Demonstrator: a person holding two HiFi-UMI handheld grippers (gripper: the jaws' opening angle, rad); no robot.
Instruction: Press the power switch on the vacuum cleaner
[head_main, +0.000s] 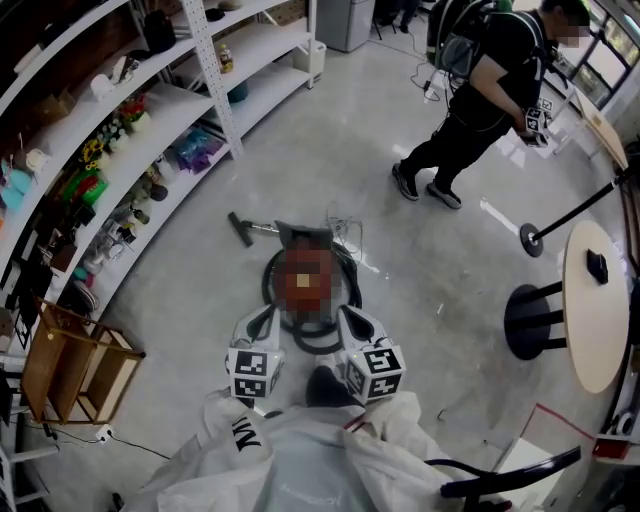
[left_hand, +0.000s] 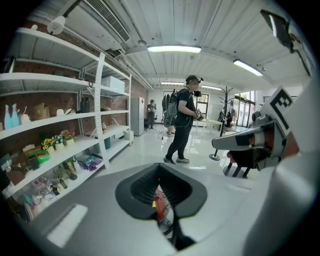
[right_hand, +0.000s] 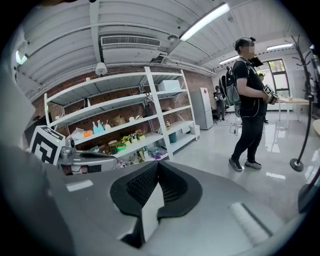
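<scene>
Vacuum cleaner is lying on the glossy grey floor. It has a round reddish body and dark top, with a black hose looping round it and a wand with black nozzle sticking out at its far left. I'm holding my left gripper and right gripper just short of the vacuum cleaner. Both are showing textured black pads meeting at the tips, gripping nothing.

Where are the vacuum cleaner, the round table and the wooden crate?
vacuum cleaner (head_main: 303, 237), head view, dark upper end of its body.
round table (head_main: 590, 330), head view, bare tabletop.
wooden crate (head_main: 45, 355), head view, side panel.
</scene>
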